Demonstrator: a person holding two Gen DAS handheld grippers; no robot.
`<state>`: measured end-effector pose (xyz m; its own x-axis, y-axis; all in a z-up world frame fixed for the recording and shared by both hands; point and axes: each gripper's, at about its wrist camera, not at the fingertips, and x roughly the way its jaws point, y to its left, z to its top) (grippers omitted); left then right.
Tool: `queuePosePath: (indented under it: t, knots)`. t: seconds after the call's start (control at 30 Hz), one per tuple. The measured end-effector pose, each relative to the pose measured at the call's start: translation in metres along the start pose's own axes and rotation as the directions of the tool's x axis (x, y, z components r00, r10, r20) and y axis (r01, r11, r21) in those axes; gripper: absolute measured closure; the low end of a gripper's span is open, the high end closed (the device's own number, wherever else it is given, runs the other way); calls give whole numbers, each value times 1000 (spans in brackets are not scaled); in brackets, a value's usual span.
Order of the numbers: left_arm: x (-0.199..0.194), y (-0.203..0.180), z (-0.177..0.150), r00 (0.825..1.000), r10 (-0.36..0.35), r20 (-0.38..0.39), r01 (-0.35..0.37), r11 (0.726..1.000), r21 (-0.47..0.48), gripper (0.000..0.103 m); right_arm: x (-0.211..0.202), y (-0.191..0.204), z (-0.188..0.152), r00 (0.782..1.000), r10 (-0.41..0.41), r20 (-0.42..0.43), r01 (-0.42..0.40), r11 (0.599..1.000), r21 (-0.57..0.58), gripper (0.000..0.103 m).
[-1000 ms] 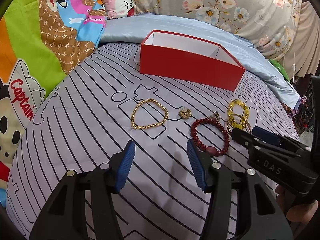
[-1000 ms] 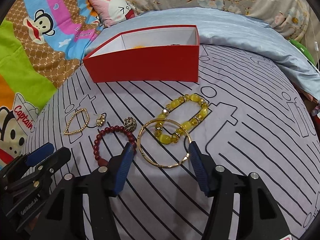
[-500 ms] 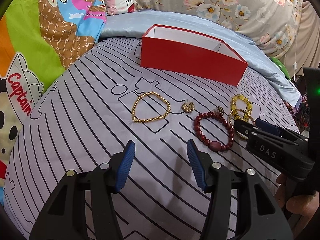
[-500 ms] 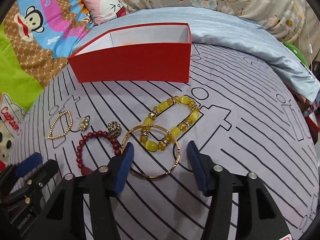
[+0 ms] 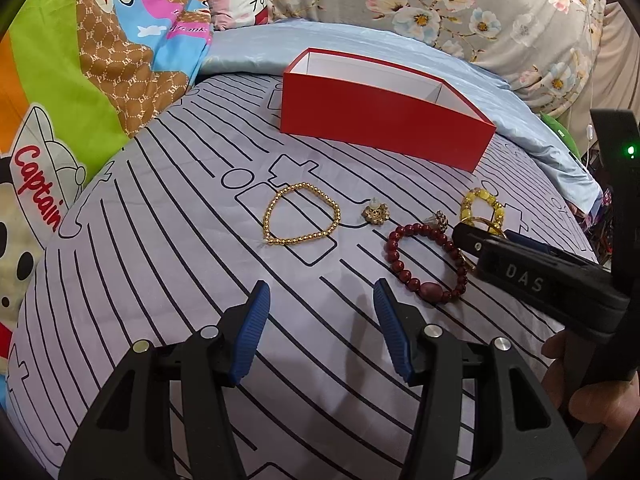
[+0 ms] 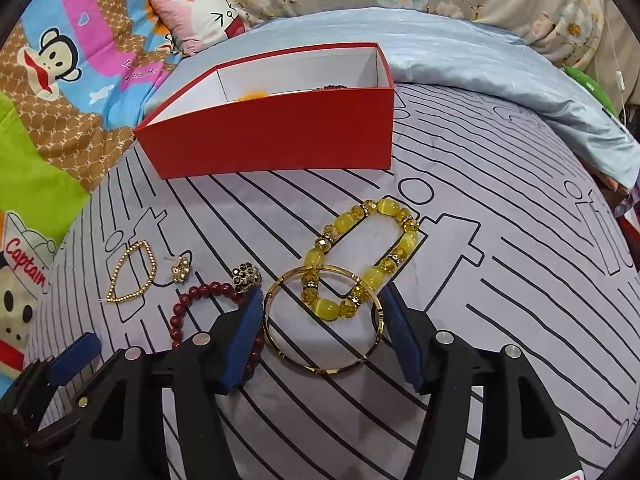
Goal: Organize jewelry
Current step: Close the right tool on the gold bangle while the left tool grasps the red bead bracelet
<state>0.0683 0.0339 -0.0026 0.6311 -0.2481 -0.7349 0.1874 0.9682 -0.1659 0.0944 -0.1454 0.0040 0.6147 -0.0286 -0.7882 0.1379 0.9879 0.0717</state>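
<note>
On the striped grey bedsheet lie a gold bead bracelet (image 5: pixel 302 214) (image 6: pixel 132 276), a gold flower earring (image 5: pixel 375 213) (image 6: pixel 181 272), a dark flower earring (image 6: pixel 247 278), a dark red bead bracelet (image 5: pixel 432 291) (image 6: pixel 200 294), a yellow bead bracelet (image 6: pixel 316 258) and a gold bangle (image 6: pixel 320 370). My right gripper (image 6: pixel 322 300) straddles the bangle. Its jaws are opening, and the blue pads stand just outside the ring, which lies flat. Short of the jewelry, my left gripper (image 5: pixel 320 300) is open and holds nothing. A red box (image 5: pixel 380 128) (image 6: pixel 272 136) stands behind.
Inside the box, something yellow (image 6: pixel 252 96) and some dark beads (image 6: pixel 332 87) show over the wall. A blue quilt (image 6: pixel 460 52) and a pink pillow (image 6: pixel 204 16) lie behind it. A cartoon blanket (image 5: pixel 80 80) covers the left side. A hand (image 5: pixel 592 392) holds the right gripper.
The right gripper came forward and down until its pads flank the gold bangle; its jaws narrowed, then widened again. The left gripper kept its opening and barely moved.
</note>
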Motion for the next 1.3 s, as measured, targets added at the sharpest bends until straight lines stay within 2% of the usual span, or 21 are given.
queuePosePath:
  t: [0.1, 0.2, 0.3, 0.33, 0.37, 0.4, 0.63, 0.83, 0.9, 0.93, 1.03, 1.07, 1.13, 1.17, 1.23, 1.3]
  knots:
    - [0, 1, 0, 1000, -4, 0, 4, 1000, -3, 52, 1, 6, -3, 999, -32, 11, 32, 999, -35, 43]
    - [0, 1, 0, 1000, -3, 1, 3, 1000, -3, 52, -1, 3, -4, 1000, -27, 11, 27, 999, -33, 48]
    - [0, 1, 0, 1000, -2, 0, 2, 1000, -4, 52, -5, -3, -8, 1000, -17, 9, 17, 1000, -21, 48]
    - [0, 0, 1, 1000, -3, 0, 3, 1000, -4, 52, -7, -6, -10, 1000, -16, 11, 16, 1000, -17, 54]
    - [0, 0, 1, 1000, -4, 0, 4, 1000, -2, 52, -10, -9, -13, 1000, -15, 16, 15, 1000, -11, 73]
    - [0, -1, 1, 1000, -6, 0, 6, 1000, -1, 52, -11, -11, -14, 1000, -19, 7, 19, 1000, -12, 84]
    - [0, -23, 12, 999, -32, 16, 31, 999, 29, 52, -21, -26, -22, 1000, 8, -12, -8, 1000, 20, 87]
    - [23, -40, 23, 999, -25, -32, 26, 998, 49, 53, -26, -33, -27, 1000, 20, -16, -19, 999, 25, 87]
    - [31, -42, 22, 999, -17, -52, 20, 998, 57, 62, -28, -37, -29, 1000, 22, -18, -21, 999, 32, 87]
    - [30, -45, 21, 999, -1, -40, 4, 998, 71, 65, -30, -39, -30, 1000, 23, -17, -22, 999, 37, 83]
    - [29, -46, 19, 999, 8, -40, -4, 996, 86, 90, -36, -44, -32, 999, 42, -9, -41, 997, 63, 73]
    - [29, -44, 19, 999, 3, -42, 0, 997, 79, 95, -37, -45, -33, 999, 50, -3, -49, 996, 69, 64]
    - [27, -40, 17, 999, -1, -40, 3, 998, 62, 95, -39, -41, -32, 998, 65, 4, -65, 995, 71, 52]
    - [25, -38, 16, 999, 5, -36, -3, 998, 57, 95, -39, -39, -31, 998, 68, 2, -68, 996, 66, 50]
    - [22, -35, 14, 999, 15, -30, -13, 998, 54, 95, -38, -30, -31, 998, 66, 3, -66, 997, 49, 40]
    - [19, -31, 10, 999, 31, -24, -30, 998, 55, 95, -36, -20, -32, 998, 55, 9, -55, 998, 27, 36]
